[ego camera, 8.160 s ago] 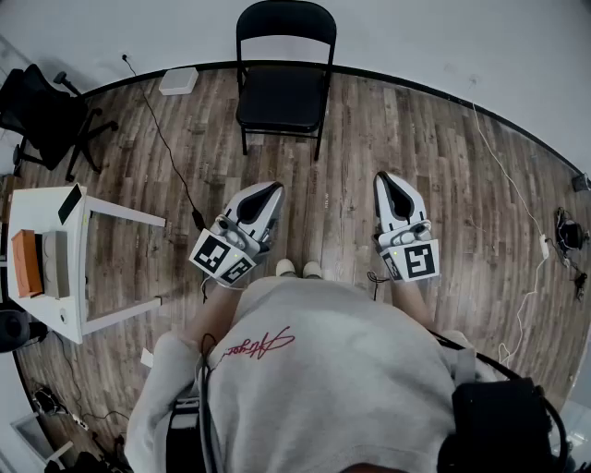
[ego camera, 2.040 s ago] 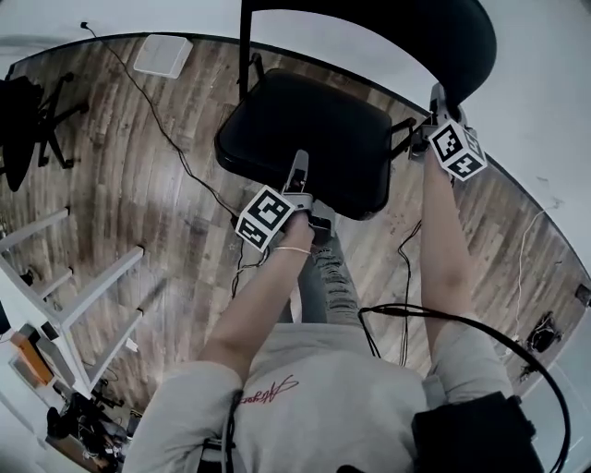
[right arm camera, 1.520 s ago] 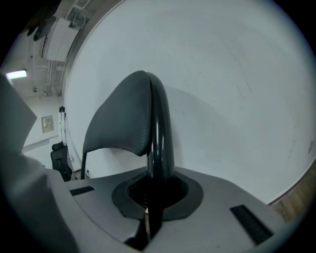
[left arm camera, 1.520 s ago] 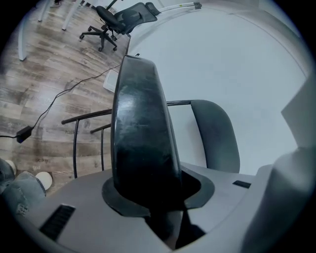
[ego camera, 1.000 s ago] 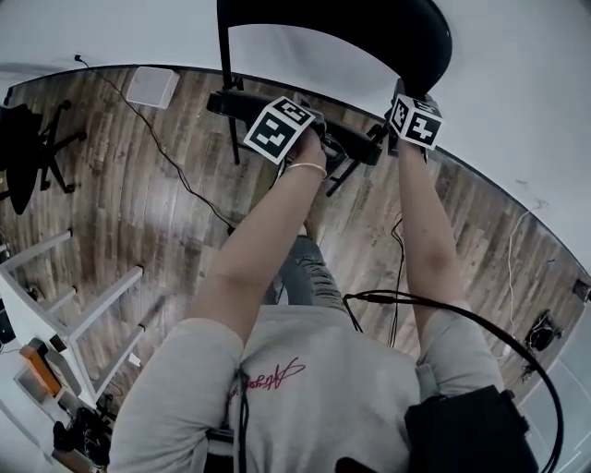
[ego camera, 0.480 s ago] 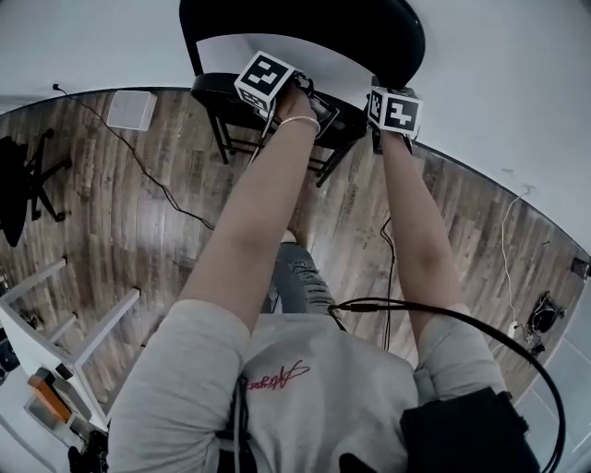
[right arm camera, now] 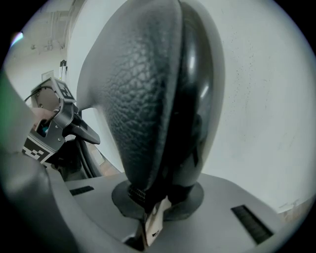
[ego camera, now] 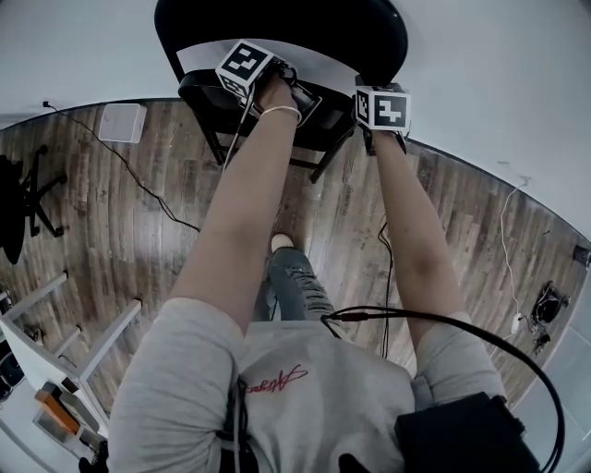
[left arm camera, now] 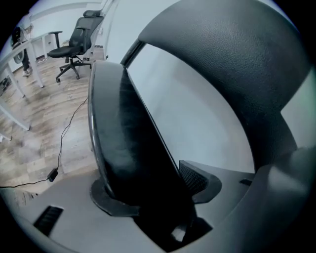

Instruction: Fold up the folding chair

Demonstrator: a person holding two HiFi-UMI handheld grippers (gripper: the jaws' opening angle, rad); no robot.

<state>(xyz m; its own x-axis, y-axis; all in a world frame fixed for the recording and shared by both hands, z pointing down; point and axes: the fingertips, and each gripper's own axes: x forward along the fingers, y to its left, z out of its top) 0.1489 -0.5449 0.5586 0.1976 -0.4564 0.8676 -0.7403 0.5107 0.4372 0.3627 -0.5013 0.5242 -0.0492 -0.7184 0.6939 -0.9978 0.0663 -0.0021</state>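
The black folding chair stands by the white wall, its seat (ego camera: 208, 92) swung up close to the padded backrest (ego camera: 369, 28). My left gripper (ego camera: 305, 92) is at the seat's front edge. In the left gripper view the seat rim (left arm camera: 116, 143) stands between the jaws of the left gripper (left arm camera: 153, 190); they have just been opening, and the right pad (left arm camera: 195, 179) shows its ribbed face bare. My right gripper (ego camera: 377, 90) holds the backrest's right side. In the right gripper view this gripper (right arm camera: 155, 197) is shut on the backrest edge (right arm camera: 148, 99).
A white table (ego camera: 55, 333) stands at the lower left and an office chair (left arm camera: 74, 47) further left. A cable (ego camera: 148, 189) runs over the wood floor to a white box (ego camera: 122, 122). The person's leg and shoe (ego camera: 282, 245) are just before the folding chair.
The seat has swung up from flat toward the backrest, with the left gripper following it up and away. The right gripper has stayed on the backrest.
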